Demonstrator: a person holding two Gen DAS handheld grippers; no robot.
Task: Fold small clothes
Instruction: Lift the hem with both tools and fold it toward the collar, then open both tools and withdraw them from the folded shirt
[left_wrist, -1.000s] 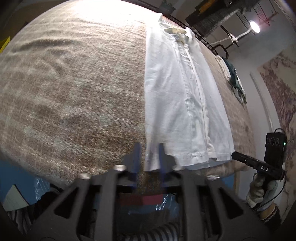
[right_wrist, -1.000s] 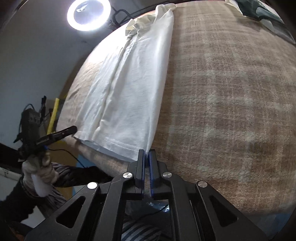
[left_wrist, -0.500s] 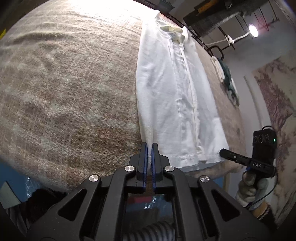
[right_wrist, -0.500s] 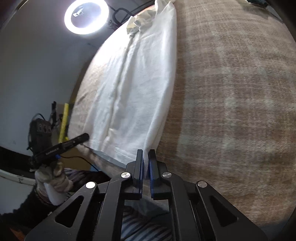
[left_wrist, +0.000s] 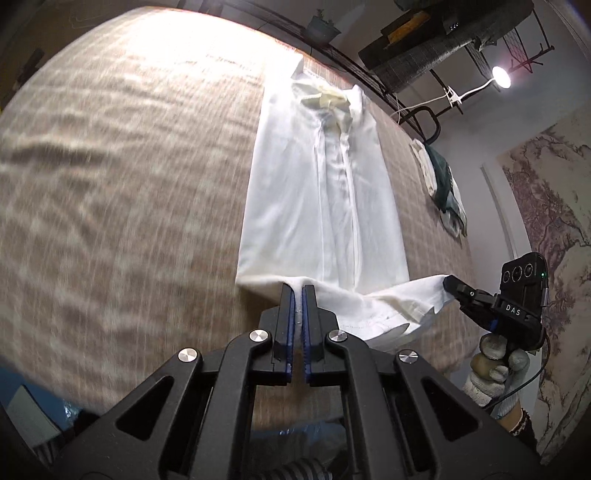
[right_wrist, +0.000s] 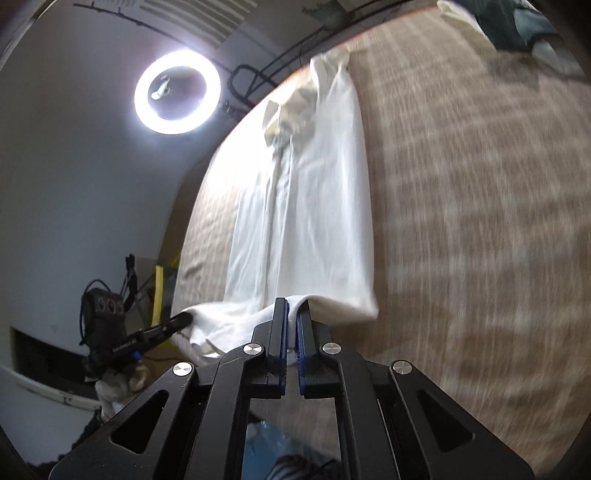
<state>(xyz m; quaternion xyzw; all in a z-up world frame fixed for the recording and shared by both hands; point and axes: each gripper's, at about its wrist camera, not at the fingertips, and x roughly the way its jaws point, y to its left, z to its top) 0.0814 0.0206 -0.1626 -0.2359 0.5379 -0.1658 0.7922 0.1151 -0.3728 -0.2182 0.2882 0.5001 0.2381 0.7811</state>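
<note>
Pinching the hem corners of the long white collared shirt (left_wrist: 321, 206) at the near edge of the brown woven bed cover (left_wrist: 110, 184), left gripper (left_wrist: 298, 295) and right gripper (right_wrist: 291, 312) are clamped; uneven lifting could skew the fold.

brown plaid cloth (left_wrist: 110, 184) covers the work surface, filling most of both views. ring light (right_wrist: 177, 92) glows upper left in the right wrist view against a plain pale wall (right_wrist: 74, 184). clip lamp (left_wrist: 501, 76) lit at upper right of the left wrist view, near dark wire shelving (left_wrist: 443, 44). patterned wall hanging (left_wrist: 546, 206) at right edge (tree-like print).
</note>
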